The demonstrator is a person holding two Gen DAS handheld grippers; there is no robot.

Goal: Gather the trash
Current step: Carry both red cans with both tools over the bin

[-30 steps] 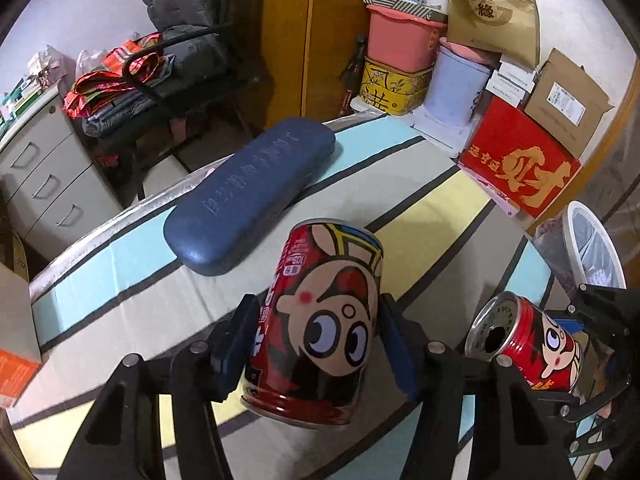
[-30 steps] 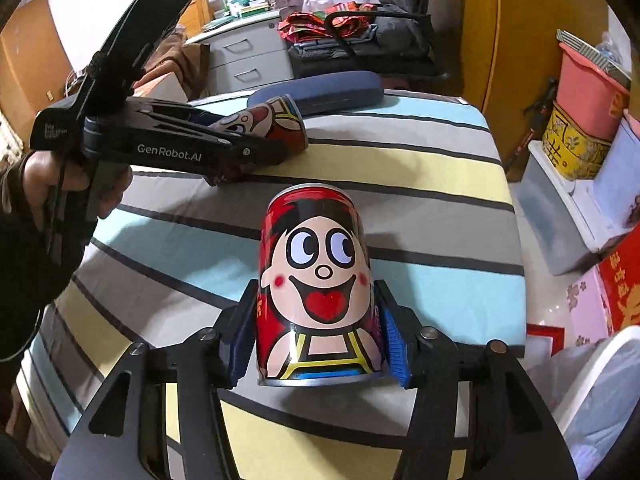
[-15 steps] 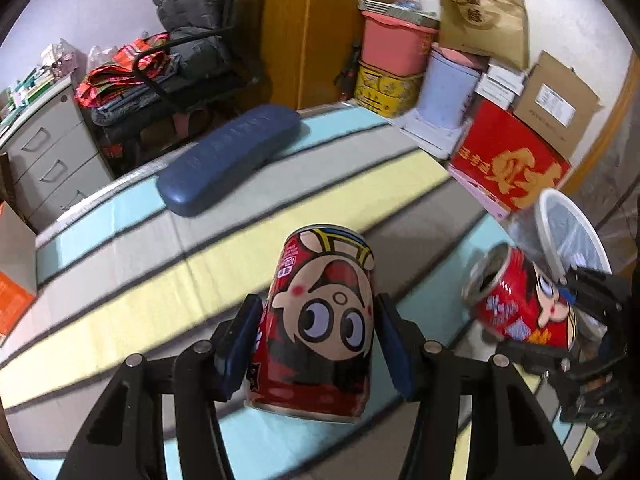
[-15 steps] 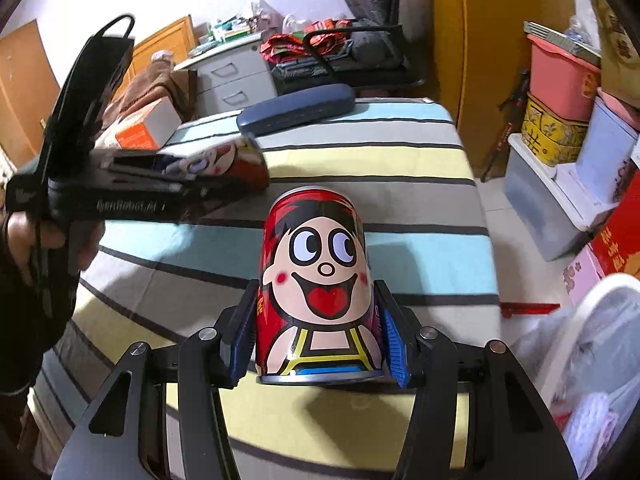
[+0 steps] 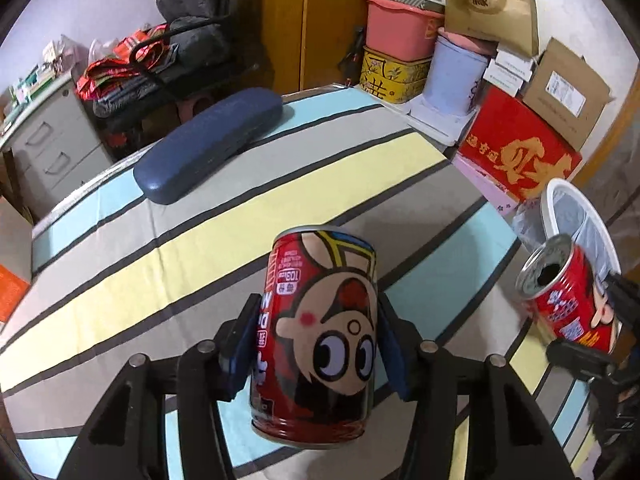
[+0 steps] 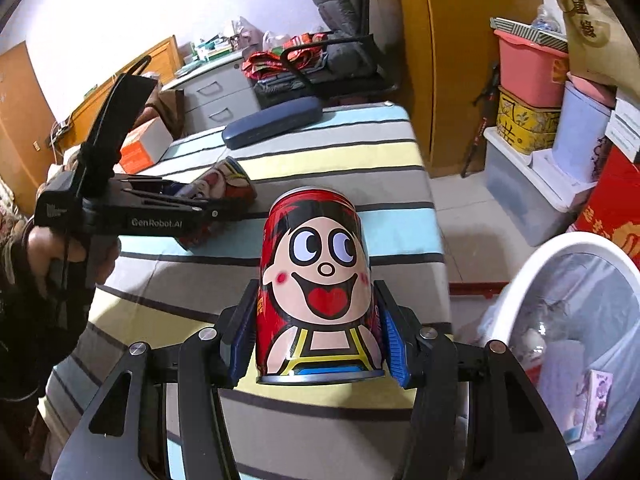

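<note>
Gripping a red cartoon-printed drink can (image 5: pixel 316 336) upside down around its middle, the left claw (image 5: pixel 316 344) has both blue pads pressed to the can's sides and holds it clear above the striped cloth-covered table (image 5: pixel 240 184). The right claw (image 6: pixel 318 332) is likewise clamped on a second red cartoon-face can (image 6: pixel 316 292), upright in its view, with the opened top visible from the left wrist view, so it is probably empty. Both cans look light, thin-walled and glossy: judged from that, a firm mid-body hold is right, but hard squeezing would dent them and a slack one could let them slip. Just right of the table edge stands a white-rimmed bin lined with a clear bag (image 6: pixel 536 264), already holding some rubbish; nothing seems to block the way to it. Farther back on the table lies a dark blue oblong hard case (image 5: pixel 208 144), well apart from both cans. Beyond are a grey drawer cabinet (image 6: pixel 216 100) and stacked storage boxes (image 5: pixel 400 28).
</note>
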